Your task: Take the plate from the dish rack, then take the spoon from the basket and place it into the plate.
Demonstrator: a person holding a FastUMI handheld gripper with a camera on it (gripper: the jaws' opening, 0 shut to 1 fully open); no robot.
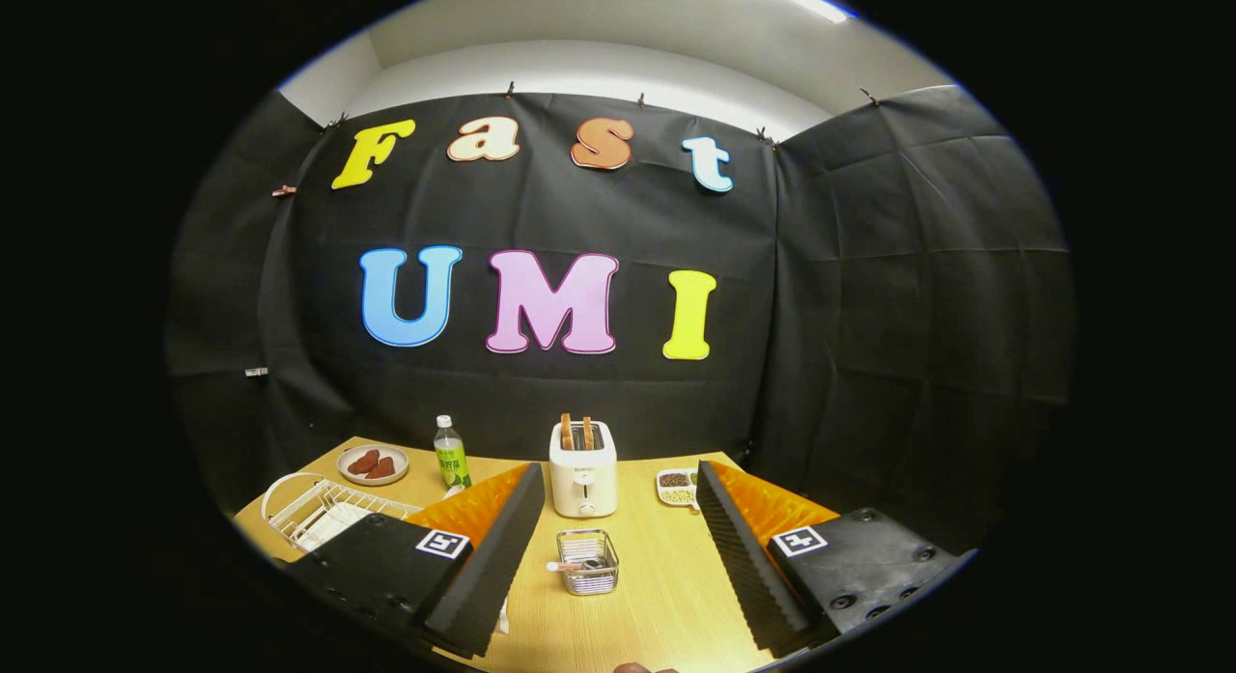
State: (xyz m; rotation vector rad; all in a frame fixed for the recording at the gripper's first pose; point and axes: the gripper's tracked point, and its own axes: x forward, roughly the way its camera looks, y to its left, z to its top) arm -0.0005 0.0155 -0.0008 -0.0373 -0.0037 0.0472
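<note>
Black cloth walls close in a wooden table (666,596) under a pale ceiling. Near the camera the gripper (618,557) hangs over the table with its two fingers spread wide apart and nothing between the pads; the left finger (488,557) and the right finger (748,557) are black and ridged with orange backs. Between the fingers, on the table, sits a small wire basket (588,562), and the spoon (565,566) lies in it with its handle sticking out over the left rim. Beyond the basket stands a white toaster (583,470) with two slices of toast (576,432) up in its slots. Left of the toaster is a bottle (450,453), and farther left a dish (373,464) with brown pieces of food. At the near left, just beyond the left finger, is the white rack (319,509) with the plate (328,526) in it. Right of the toaster a small tray (677,487) holds grains or seeds.
</note>
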